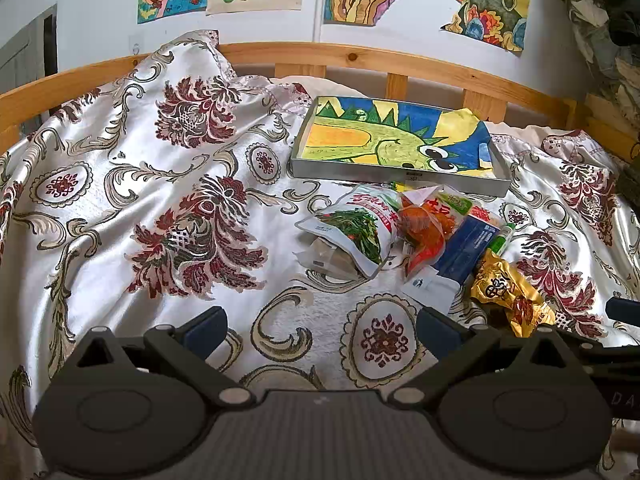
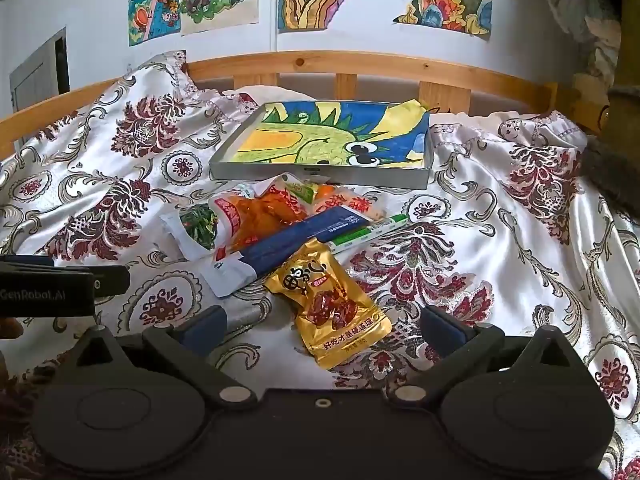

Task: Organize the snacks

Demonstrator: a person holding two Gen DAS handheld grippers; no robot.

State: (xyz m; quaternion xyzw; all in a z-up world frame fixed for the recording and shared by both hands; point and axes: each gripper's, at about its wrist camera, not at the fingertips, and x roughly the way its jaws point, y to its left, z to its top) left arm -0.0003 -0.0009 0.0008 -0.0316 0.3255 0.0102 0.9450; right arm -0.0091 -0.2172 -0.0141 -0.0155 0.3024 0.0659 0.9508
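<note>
Right gripper (image 2: 322, 320) low over the bedspread (image 2: 500, 216), jaws wide apart, gold snack pouch (image 2: 334, 306) lying flat between them, not yet gripped. Left gripper (image 1: 320, 322) beside it, jaws wide apart too, nothing between them. Other snacks piled just behind: green veggie bag (image 2: 198, 230), orange packet (image 2: 260, 216), blue packet (image 2: 288, 246). Shallow tray (image 2: 320, 178) with a dinosaur drawing near the bed's far rail. Might slip: shiny pouch, soft slippery cloth, easy to pinch cloth too.

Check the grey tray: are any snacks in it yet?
No snacks in it. The grey tray holds only a dinosaur drawing; the snack packets, including the gold packet, lie on the bedspread in front of it.
</note>
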